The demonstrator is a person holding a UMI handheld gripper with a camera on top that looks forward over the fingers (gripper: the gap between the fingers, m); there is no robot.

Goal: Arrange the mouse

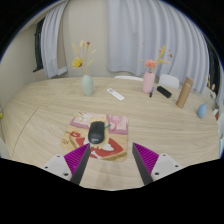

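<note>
A black computer mouse (96, 131) lies on a pink patterned mouse mat (100, 127) on the round wooden table (50, 110). My gripper (112, 160) is open and empty. Its two fingers (80, 162) with magenta pads stand apart just short of the mat. The mouse is just ahead of the left finger and not between the fingers.
At the back of the table stand a teal vase with flowers (87, 84), a white remote-like object (116, 95), a pink bottle (150, 80), a brown box (184, 93) and a blue cup (202, 111). Curtains and chairs lie beyond.
</note>
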